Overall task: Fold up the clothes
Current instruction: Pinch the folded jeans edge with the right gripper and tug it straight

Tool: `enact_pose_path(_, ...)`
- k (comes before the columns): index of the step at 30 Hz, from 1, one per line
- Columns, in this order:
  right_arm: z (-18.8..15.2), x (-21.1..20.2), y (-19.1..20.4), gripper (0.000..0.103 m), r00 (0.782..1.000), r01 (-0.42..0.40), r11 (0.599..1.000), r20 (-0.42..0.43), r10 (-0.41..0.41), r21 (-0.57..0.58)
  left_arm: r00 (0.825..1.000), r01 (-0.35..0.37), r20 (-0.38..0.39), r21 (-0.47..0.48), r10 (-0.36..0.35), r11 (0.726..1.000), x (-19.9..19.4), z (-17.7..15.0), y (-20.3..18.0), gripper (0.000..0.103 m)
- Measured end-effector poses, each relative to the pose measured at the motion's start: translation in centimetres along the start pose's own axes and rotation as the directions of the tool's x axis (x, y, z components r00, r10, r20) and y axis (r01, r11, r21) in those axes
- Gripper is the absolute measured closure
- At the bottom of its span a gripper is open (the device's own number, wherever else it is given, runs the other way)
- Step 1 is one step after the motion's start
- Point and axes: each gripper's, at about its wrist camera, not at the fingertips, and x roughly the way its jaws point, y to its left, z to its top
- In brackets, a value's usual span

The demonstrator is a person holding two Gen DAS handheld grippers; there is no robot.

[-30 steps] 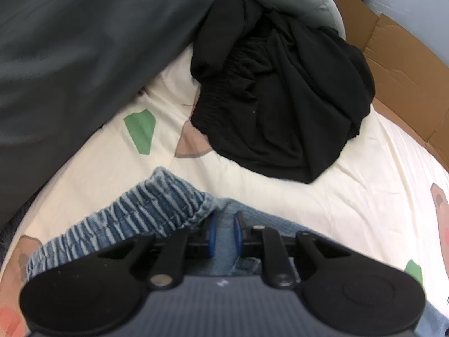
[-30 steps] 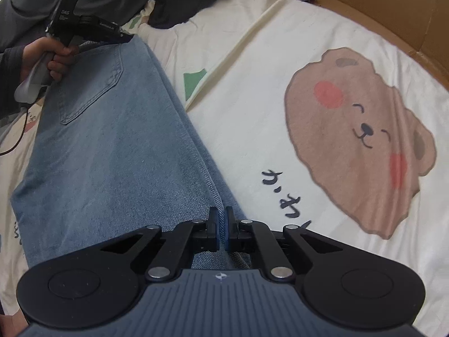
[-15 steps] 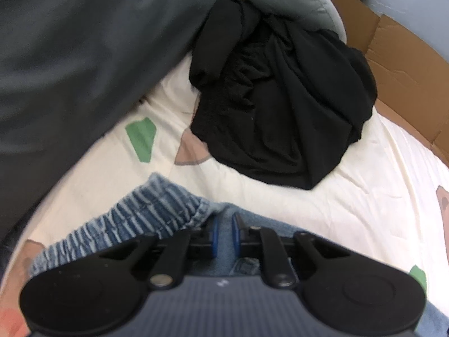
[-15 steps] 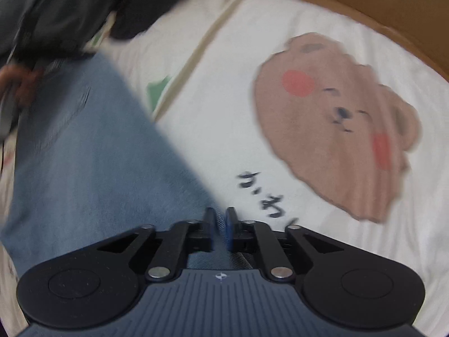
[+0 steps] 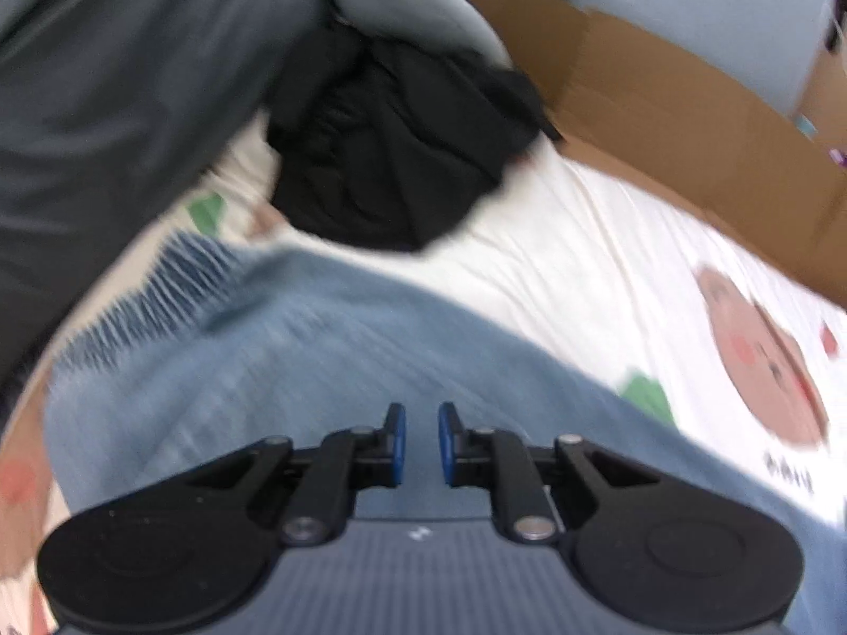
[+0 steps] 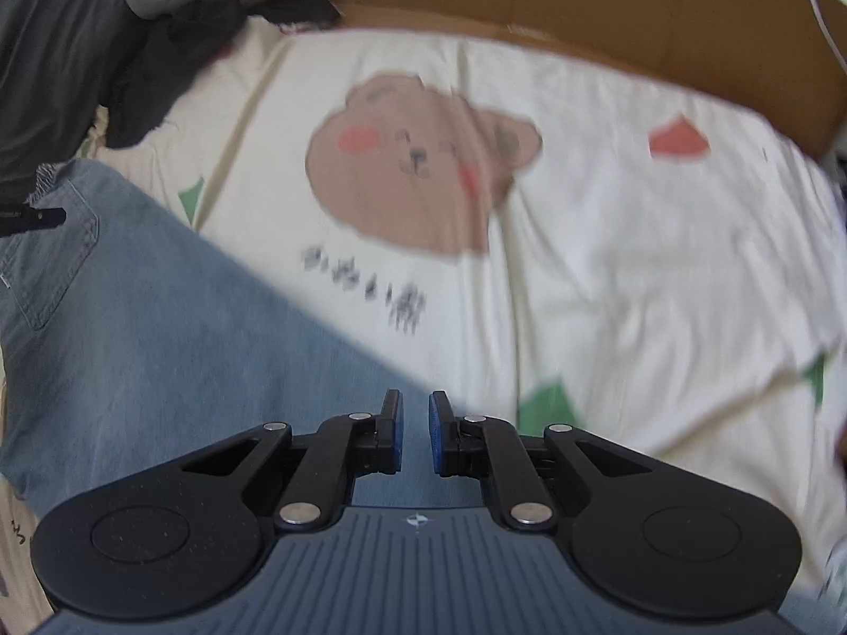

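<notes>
Both tools (image 5: 422, 436) (image 6: 413, 431) gape slightly above flat, faded denim jeans (image 6: 159, 328).

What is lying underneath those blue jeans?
The jeans lie on a cream bedsheet printed with a bear. Whatever part of the sheet's print sits under the denim is hidden.

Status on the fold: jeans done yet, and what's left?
Done: the light blue denim jeans lie spread on the cream bear-print bedsheet. No crosswise fold is visible. In hand: nothing; the left gripper and right gripper hover over the denim with jaws slightly apart, empty. Left: folding the jeans, then the crumpled black garment.
</notes>
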Motion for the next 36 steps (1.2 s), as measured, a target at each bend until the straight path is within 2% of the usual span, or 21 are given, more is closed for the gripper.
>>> enact_pose_path(4,-2.1,1.0,1.1,0.091,0.997,0.065,0.997,-0.031,-0.066,-0.044,0.997,0.053,-0.058,0.078,-0.048,0.996,0.2,-2.1,-2.9,0.089)
enact_pose_path(6,-2.2,1.4,0.8,0.074,0.996,0.080,0.993,-0.027,-0.082,-0.081,0.994,0.078,-0.081,0.092,-0.070,0.993,0.4,-2.8,-4.0,0.089)
enact_pose_path(8,-1.7,1.4,0.1,0.069,0.997,0.075,0.991,-0.022,-0.078,-0.110,0.993,0.090,-0.090,0.110,-0.081,0.990,0.3,-3.2,-4.8,0.089)
enact_pose_path(17,-0.2,1.6,-2.7,0.069,0.998,0.000,0.964,-0.055,-0.015,-0.266,0.986,0.130,-0.120,0.120,-0.116,0.984,0.1,-4.0,-6.4,0.089)
enact_pose_path(32,-1.0,3.1,-2.7,0.069,0.986,-0.085,0.907,-0.164,0.018,-0.412,0.977,0.152,-0.170,0.153,-0.125,0.976,1.5,-5.3,-7.5,0.089)
enact_pose_path(34,-0.7,3.5,-3.0,0.071,0.983,-0.106,0.907,-0.183,0.033,-0.408,0.977,0.153,-0.172,0.147,-0.127,0.977,1.7,-5.4,-7.5,0.089)
enact_pose_path(36,-0.7,3.5,-3.0,0.085,0.982,-0.115,0.897,-0.186,0.038,-0.426,0.976,0.154,-0.174,0.145,-0.129,0.977,1.6,-5.4,-7.5,0.089)
